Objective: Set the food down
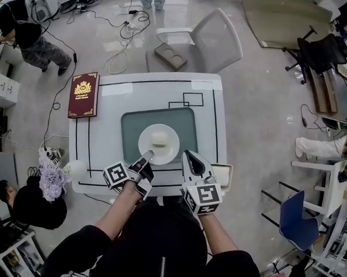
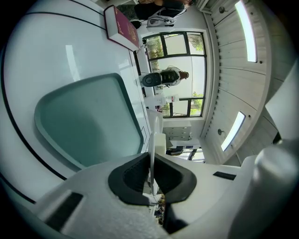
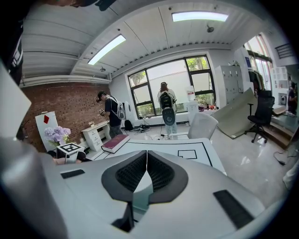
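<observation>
– Dark sleeves (image 1: 82, 246) and bare forearms (image 1: 121, 210) fill the bottom of the frame. What lies beyond them?
– White table (image 1: 147, 88) mid-frame, a teal tray (image 1: 134, 125) at its centre, a white plate (image 1: 171, 154) over the tray, and the food (image 1: 159, 138), a pale bun, in the plate's middle.
– What could go wrong from here?
– One-sided hold, I'd say. The left gripper (image 1: 147, 157) pinches only the plate's lower-left edge, so the far side may dip and the bun roll off, or the edge may slip from the pads if it lands tilted. Whether the plate touches the tray, I can't tell.
– And the jaws?
– Left ones clamped on that thin edge, almost together. The right gripper (image 1: 188, 156), just lower right of the plate, has its jaws pressed together on nothing.
</observation>
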`<state>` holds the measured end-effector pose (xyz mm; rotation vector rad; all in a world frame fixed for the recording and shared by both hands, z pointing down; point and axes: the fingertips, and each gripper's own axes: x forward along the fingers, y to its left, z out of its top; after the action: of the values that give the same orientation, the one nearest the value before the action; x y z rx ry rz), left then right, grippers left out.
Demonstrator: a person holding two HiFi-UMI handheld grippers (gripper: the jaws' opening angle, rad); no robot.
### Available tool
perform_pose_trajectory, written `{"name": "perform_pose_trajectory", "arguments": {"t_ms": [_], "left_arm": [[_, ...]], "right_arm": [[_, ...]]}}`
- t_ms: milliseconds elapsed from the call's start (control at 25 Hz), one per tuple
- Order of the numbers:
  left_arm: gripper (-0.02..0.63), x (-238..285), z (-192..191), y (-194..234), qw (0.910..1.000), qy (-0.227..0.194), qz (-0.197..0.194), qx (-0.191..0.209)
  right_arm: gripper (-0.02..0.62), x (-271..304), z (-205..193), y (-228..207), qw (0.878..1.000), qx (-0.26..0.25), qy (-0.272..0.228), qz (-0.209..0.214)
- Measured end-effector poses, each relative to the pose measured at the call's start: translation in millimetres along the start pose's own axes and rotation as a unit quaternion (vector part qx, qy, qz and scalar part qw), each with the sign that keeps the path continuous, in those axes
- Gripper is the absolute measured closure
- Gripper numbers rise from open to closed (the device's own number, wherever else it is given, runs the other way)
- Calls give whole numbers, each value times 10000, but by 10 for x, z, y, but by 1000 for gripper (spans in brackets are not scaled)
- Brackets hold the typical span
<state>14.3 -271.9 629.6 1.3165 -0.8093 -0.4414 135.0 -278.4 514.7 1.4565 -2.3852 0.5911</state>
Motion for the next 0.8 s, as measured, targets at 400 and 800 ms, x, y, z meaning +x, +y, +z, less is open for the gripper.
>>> {"name": "perform_pose_trajectory", "arguments": {"t_ms": [400, 800], "left_arm": [[586, 382, 25, 216, 9997, 20, 233, -54], [586, 587, 66, 493, 9976, -34, 686, 95]], "right_arm": [[584, 84, -168, -197, 9996, 182, 218, 24], [584, 164, -291, -356, 9988, 257, 405, 86]]}}
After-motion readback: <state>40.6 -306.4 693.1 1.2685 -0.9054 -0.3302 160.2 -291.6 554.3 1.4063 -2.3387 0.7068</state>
